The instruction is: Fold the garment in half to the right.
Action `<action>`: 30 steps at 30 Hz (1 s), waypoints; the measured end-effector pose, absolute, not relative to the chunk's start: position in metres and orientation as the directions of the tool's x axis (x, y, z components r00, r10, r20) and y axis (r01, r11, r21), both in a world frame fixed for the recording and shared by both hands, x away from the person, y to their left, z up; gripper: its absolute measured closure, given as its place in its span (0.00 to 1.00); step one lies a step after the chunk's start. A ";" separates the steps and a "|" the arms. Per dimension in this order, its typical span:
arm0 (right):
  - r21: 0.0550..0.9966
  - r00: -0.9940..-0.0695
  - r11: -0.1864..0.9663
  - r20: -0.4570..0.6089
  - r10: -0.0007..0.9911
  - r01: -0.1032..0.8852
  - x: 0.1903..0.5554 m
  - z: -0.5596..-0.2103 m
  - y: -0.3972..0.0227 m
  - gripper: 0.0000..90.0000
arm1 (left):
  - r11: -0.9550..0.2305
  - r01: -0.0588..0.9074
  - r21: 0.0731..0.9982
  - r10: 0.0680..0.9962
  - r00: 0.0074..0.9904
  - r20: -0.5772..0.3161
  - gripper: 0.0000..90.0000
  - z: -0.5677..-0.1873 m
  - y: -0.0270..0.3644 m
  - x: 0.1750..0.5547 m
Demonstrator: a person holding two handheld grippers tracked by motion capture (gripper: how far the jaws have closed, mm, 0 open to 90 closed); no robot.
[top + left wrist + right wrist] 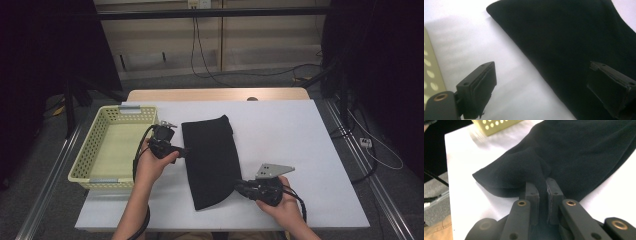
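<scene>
Surface: white tabletop (pixel 310 150), dark room behind.
Cloth: black soft fabric piece (pixel 210 157) lies flat on the tabletop, just right of the pale yellow perforated plastic basket (pixel 107 150).
Right gripper (pixel 542 187): clenched on a pinched-up fold at the cloth's near right corner.
Left gripper (pixel 541 85): released, jaws wide apart at the cloth's left edge, between basket and cloth.

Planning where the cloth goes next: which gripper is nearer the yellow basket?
Left. The left gripper sits just beside the yellow basket, at the black cloth's near-basket edge. The right gripper is across the cloth, pinching its far side.
</scene>
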State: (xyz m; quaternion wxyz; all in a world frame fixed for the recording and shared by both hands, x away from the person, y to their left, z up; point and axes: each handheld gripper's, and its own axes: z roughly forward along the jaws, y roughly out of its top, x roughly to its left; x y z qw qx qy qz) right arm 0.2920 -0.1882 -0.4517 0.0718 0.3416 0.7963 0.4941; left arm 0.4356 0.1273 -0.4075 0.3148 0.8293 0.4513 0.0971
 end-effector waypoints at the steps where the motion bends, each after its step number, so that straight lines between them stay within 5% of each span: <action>1: 0.835 -0.757 0.283 0.219 0.616 0.471 0.292 -0.452 -0.189 0.92 | -0.387 0.692 0.609 0.809 0.571 -0.135 0.10 -0.408 0.127 0.437; 30: 0.839 -0.799 0.310 0.219 0.560 0.448 0.287 -0.455 -0.188 0.92 | -0.328 0.713 0.620 0.853 0.505 -0.129 0.12 -0.426 0.110 0.495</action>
